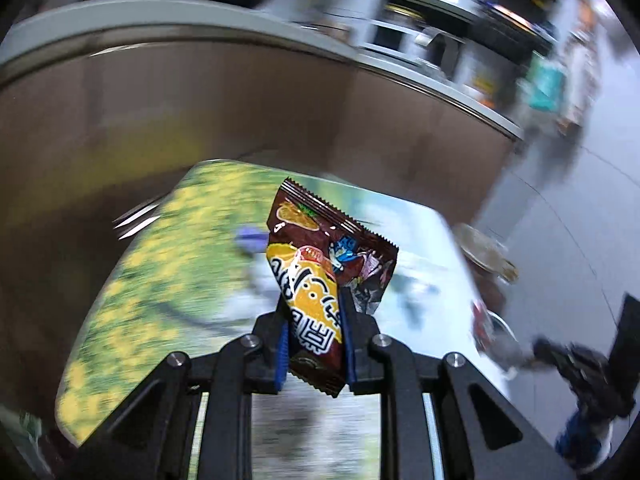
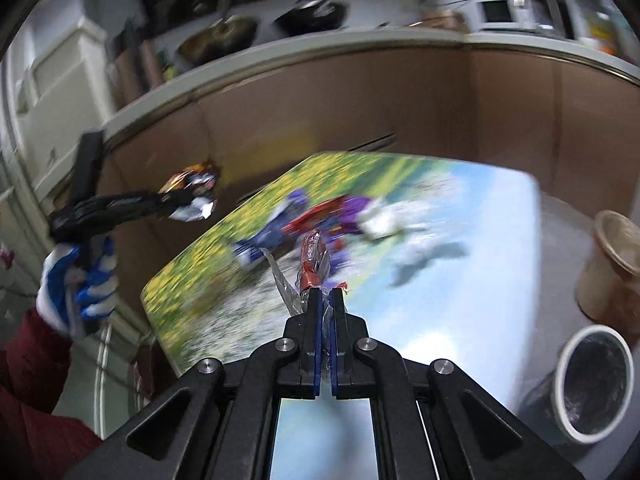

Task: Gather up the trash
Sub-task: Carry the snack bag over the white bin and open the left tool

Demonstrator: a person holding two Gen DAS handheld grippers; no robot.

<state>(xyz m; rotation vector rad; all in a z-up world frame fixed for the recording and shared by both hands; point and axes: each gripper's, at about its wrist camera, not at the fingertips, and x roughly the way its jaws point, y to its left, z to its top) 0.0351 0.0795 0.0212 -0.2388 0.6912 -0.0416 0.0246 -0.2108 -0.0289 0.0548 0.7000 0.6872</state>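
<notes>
The left hand-held gripper point(image 1: 314, 312) pinched a glossy, crinkled snack packet point(image 1: 320, 276) with serrated ends, raised above the flower-printed tabletop point(image 1: 132, 280). The right hand-held gripper point(image 2: 326, 294) clamped a twisted red foil wrapper point(image 2: 314, 258). Further right stood a round, white-rimmed bin point(image 2: 592, 380), seemingly plastic-lined.

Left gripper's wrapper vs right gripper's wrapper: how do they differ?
The brown-and-yellow snack bag in the left gripper is a broad, printed packet, fanned out above the pads. The red-and-clear wrapper in the right gripper is a thin, twisted strip, partly see-through. The bag keeps the left jaws a little apart; the wrapper lets the right jaws nearly meet. Both are clamped and held off the printed table.
</notes>
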